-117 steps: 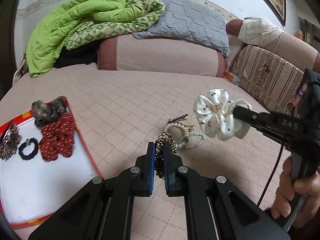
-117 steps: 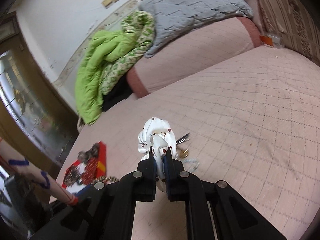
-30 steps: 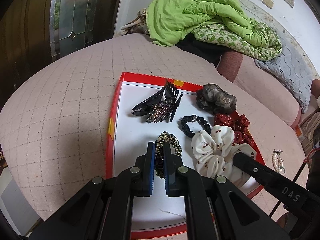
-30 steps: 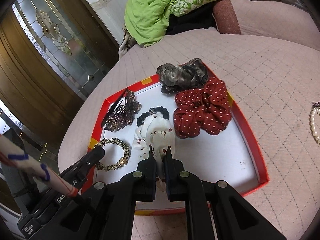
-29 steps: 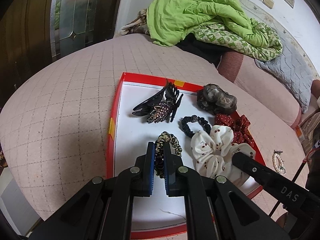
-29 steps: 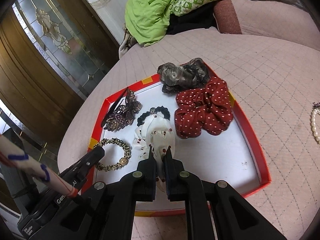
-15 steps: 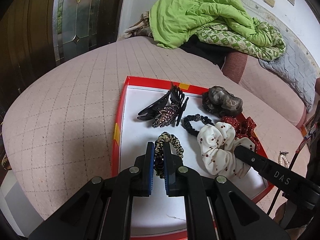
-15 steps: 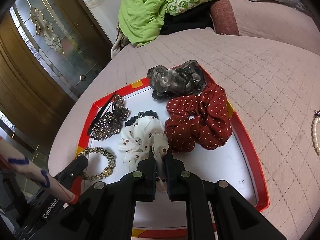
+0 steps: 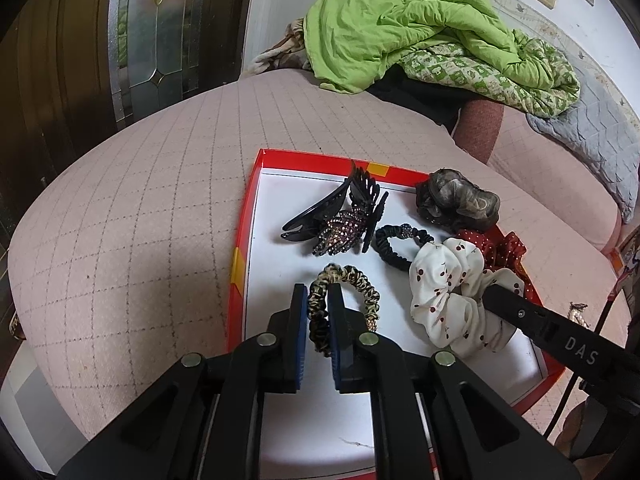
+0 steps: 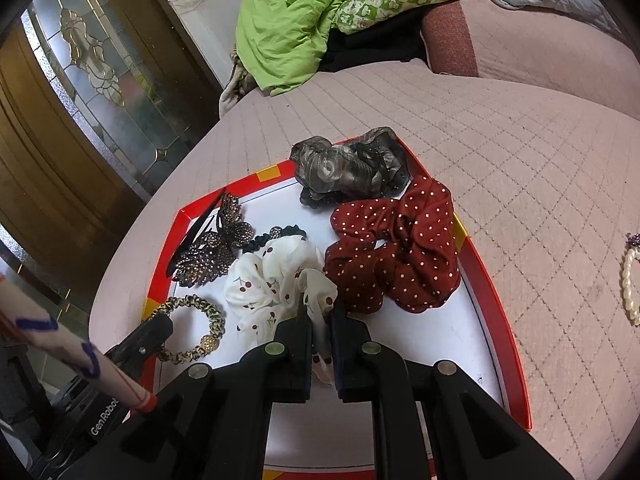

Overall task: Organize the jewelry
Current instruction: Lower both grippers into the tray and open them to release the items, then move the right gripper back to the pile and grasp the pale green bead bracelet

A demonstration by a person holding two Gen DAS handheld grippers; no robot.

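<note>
A red-rimmed white tray [image 9: 240, 236] [image 10: 496, 292] lies on the pink quilted bed. My left gripper [image 9: 318, 304] is shut on a leopard-print hair tie [image 9: 352, 280], which rests low over the tray's white floor; it also shows in the right wrist view [image 10: 192, 328]. My right gripper [image 10: 320, 312] is shut on a white cherry-print scrunchie [image 10: 276, 280] [image 9: 452, 288] that sits on the tray. Also in the tray are a rhinestone butterfly claw clip [image 9: 340, 224], a black hair tie [image 9: 396, 244], a grey-brown scrunchie [image 9: 456, 204] and a red polka-dot scrunchie [image 10: 396, 244].
A pearl bracelet [image 10: 630, 276] lies on the bed right of the tray. A green quilt [image 9: 400, 28] and grey pillow [image 9: 592, 128] pile at the bed's far side. A wooden door with leaded glass [image 9: 152, 32] stands to the left.
Both grippers carried their scrunchie and hair tie from the bed's middle to the tray. In the last half second both sank lower, and the white scrunchie now rests on the tray.
</note>
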